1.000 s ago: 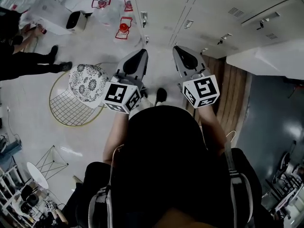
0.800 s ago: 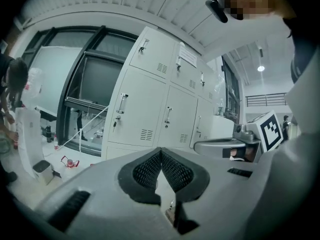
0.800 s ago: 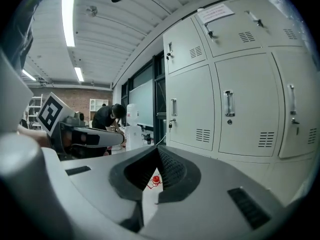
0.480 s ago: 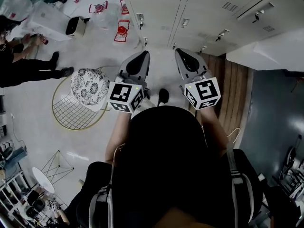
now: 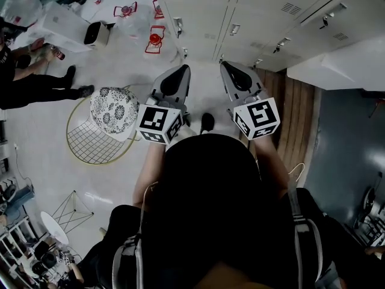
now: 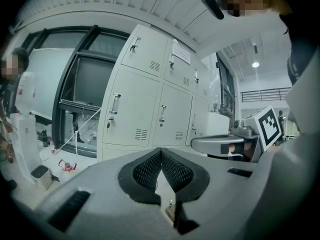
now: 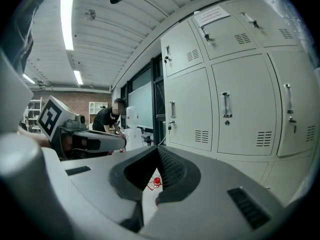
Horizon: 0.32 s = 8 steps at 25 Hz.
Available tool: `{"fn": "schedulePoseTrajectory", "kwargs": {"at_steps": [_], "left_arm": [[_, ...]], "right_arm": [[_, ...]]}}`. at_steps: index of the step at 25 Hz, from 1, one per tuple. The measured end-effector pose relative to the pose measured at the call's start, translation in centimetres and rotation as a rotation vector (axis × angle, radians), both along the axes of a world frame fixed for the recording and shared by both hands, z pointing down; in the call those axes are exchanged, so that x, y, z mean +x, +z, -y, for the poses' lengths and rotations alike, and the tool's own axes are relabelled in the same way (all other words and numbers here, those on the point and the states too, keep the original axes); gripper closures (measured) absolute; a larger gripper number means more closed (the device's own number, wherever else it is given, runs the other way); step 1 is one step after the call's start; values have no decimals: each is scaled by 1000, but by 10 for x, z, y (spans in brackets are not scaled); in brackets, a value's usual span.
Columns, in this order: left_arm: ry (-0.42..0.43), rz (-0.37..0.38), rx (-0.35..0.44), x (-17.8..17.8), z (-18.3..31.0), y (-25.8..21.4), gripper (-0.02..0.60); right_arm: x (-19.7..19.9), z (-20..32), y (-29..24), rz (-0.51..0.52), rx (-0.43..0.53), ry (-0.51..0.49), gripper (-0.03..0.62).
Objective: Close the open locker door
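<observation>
The left gripper (image 5: 180, 70) and right gripper (image 5: 225, 66) hang side by side before the lockers (image 5: 252, 11), both with jaws pressed together, empty. One door (image 5: 337, 71) juts open at the lockers' right end, apart from both. Three red frames (image 5: 155, 39) dot the floor.

No legible text anywhere; print on the paper notice (image 7: 212, 15) too small.
</observation>
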<state>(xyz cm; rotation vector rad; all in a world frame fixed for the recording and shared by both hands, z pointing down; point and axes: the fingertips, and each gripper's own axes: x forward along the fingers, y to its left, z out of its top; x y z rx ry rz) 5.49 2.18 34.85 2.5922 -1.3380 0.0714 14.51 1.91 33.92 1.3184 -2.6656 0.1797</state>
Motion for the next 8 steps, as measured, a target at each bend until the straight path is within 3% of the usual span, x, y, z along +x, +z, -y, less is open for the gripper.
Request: {"fn": "schedulePoseTrajectory", "kwargs": {"at_steps": [8], "left_arm": [[2,-4,-6,-5,-2,1,565]], "right_arm": [[-8,-2,1,-13,-4,-10,591]]}}
